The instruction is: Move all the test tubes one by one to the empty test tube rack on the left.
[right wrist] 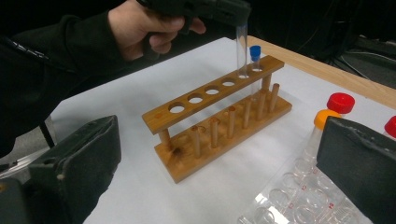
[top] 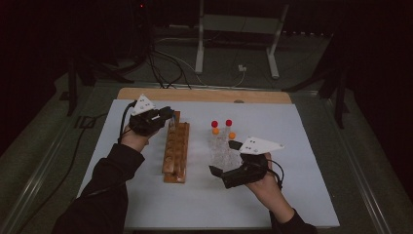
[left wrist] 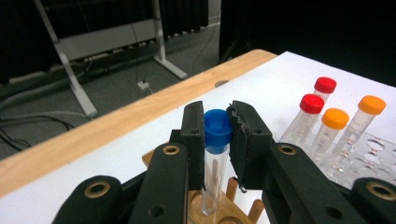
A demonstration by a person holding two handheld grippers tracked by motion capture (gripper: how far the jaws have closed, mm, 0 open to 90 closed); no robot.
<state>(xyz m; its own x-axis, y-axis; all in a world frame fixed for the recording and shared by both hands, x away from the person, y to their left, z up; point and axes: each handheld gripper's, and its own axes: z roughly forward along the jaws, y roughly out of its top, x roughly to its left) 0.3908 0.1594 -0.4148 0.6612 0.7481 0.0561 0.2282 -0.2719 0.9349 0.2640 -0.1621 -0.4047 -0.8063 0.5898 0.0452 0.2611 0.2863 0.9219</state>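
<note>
My left gripper [left wrist: 217, 122] is shut on a clear tube with a blue cap [left wrist: 217, 140], holding it upright over the far end of the wooden rack [top: 176, 151]. In the right gripper view the tube's [right wrist: 241, 51] lower end reaches a hole near the far end of the rack [right wrist: 219, 116]. A second blue-capped tube [right wrist: 255, 52] stands in the last hole beside it. My right gripper [top: 224, 157] rests by the clear plastic rack [top: 220, 152], its jaws wide open with nothing between them.
Two red-capped tubes [top: 214, 124] and two orange-capped tubes [top: 232, 135] stand in the clear plastic rack [left wrist: 369, 158]. A white sheet [top: 292, 185] covers the wooden table [top: 204, 94]. Cables and a metal stand [top: 199, 44] lie on the floor beyond.
</note>
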